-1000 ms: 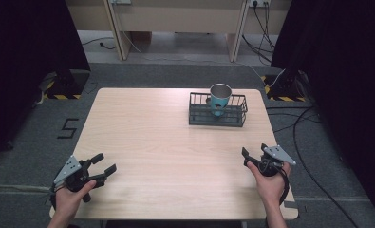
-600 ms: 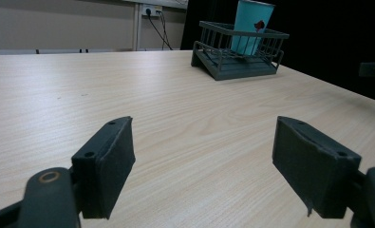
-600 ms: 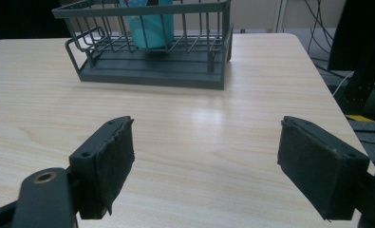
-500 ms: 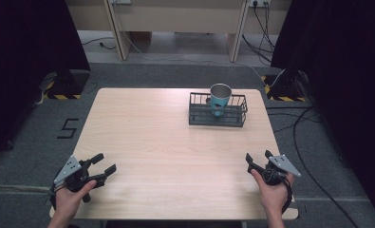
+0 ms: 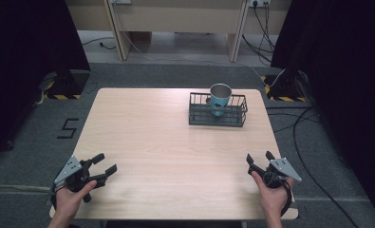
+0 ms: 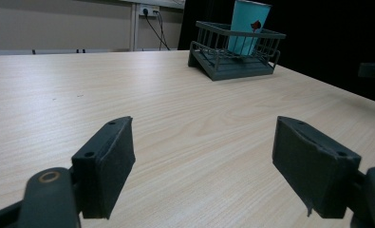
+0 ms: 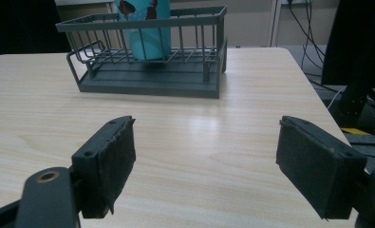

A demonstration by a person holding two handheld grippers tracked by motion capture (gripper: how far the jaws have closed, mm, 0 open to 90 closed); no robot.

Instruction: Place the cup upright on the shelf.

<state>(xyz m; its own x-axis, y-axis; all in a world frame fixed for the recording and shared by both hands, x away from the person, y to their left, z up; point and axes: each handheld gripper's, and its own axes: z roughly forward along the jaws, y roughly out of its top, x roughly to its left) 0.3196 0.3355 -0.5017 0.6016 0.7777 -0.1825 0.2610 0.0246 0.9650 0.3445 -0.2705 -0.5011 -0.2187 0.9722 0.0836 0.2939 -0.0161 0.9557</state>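
A teal cup (image 5: pixel 220 98) with a metal rim stands upright inside a dark wire basket (image 5: pixel 235 115) at the table's far right. The left gripper view shows the same cup (image 6: pixel 248 26) and basket (image 6: pixel 219 61) far off; the right gripper view has the cup (image 7: pixel 148 28) and basket (image 7: pixel 185 76) closer. My left gripper (image 5: pixel 103 164) rests open at the near left corner, nothing between its pads (image 6: pixel 110 164). My right gripper (image 5: pixel 258 157) sits open near the right front edge, its pads (image 7: pixel 113 159) holding nothing.
The light wooden table (image 5: pixel 156 142) is broad between the grippers and the basket. Black curtains flank both sides, cables (image 5: pixel 308 137) trail over the grey floor to the right, and a "5" mark (image 5: pixel 67 128) lies on the floor at left.
My right gripper has drawn back toward the near right edge of the table. The left gripper has stayed where it was.
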